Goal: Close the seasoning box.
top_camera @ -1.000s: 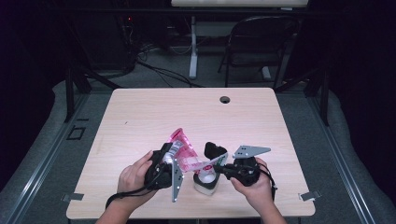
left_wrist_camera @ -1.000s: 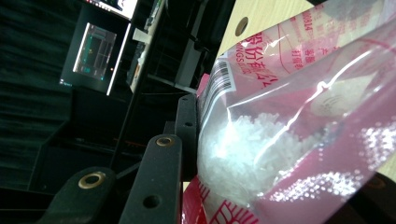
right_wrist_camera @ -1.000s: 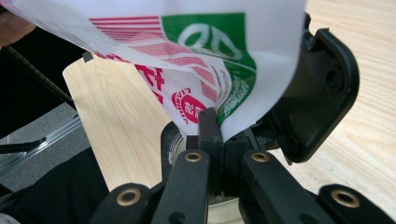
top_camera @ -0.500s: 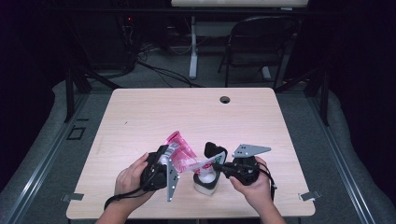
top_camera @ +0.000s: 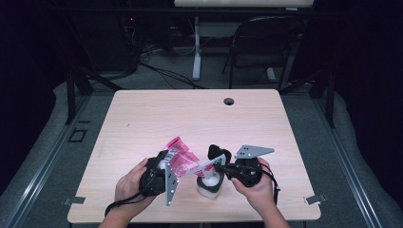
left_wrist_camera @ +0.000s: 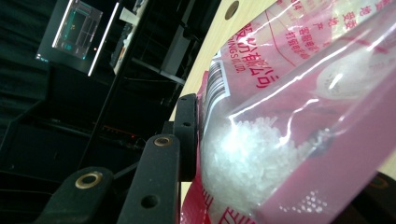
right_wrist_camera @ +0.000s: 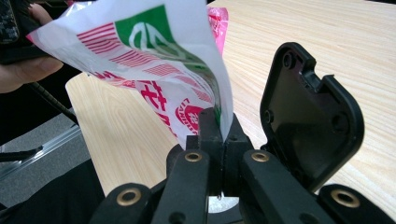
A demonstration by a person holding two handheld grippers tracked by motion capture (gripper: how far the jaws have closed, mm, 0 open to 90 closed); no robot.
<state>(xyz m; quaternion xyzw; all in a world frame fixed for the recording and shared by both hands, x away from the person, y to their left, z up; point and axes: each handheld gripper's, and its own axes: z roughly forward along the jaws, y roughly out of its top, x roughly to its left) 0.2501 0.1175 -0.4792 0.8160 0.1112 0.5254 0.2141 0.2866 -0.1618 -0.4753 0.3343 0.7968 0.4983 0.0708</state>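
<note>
A pink plastic bag (top_camera: 182,159) of white granules (left_wrist_camera: 243,154) hangs tilted over the table's front middle, held between both grippers. My left gripper (top_camera: 167,165) is shut on the bag's pink end, one black finger (left_wrist_camera: 187,126) pressing its side. My right gripper (right_wrist_camera: 218,126) is shut on the bag's white, green and red printed edge (right_wrist_camera: 154,51). Under that edge stands a small white container (top_camera: 209,186) with its black hinged lid (top_camera: 216,152) raised open, the lid (right_wrist_camera: 308,112) just right of my right jaws.
The light wooden table (top_camera: 190,114) has a round cable hole (top_camera: 229,101) near its far edge. A dark folding chair (top_camera: 266,42) and a desk leg stand beyond the table. Both hands work close to the table's front edge.
My left gripper has shifted a little left and toward the person with the bag, whose pink end sits slightly lower. The right gripper and container have stayed put.
</note>
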